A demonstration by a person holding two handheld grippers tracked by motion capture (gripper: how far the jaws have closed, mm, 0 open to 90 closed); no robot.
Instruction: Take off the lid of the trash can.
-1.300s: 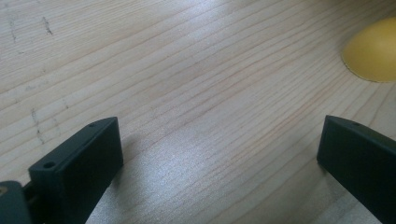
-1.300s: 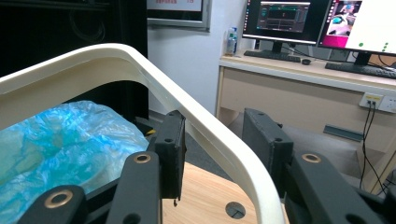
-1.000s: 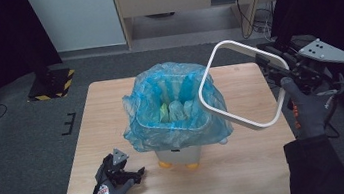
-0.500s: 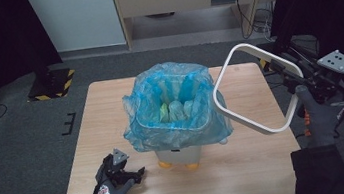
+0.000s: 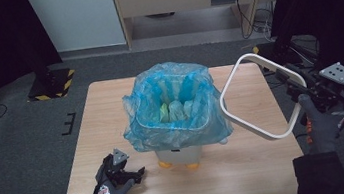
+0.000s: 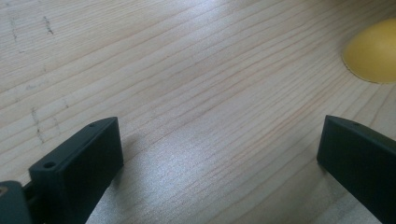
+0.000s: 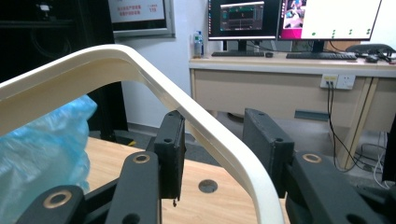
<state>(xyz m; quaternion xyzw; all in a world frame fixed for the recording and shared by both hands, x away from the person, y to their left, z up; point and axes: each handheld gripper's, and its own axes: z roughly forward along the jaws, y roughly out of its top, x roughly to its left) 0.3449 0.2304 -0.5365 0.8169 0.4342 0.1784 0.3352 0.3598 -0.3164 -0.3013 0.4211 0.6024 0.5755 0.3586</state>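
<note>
High view: a wooden table [image 5: 112, 115] holds a small bin [image 5: 180, 154] lined with a blue bag [image 5: 173, 122]. To its right, the right gripper [image 5: 293, 85] clamps a white ring frame [image 5: 237, 70], tilted above the table. To seat it well, level the ring over the bag's rim. The left gripper [image 5: 137, 172] rests near left, jaws spread, empty

left gripper [image 5: 128, 172] low, jaws wide apart; right gripper [image 5: 293, 81] raised, jaws clamped.
</note>
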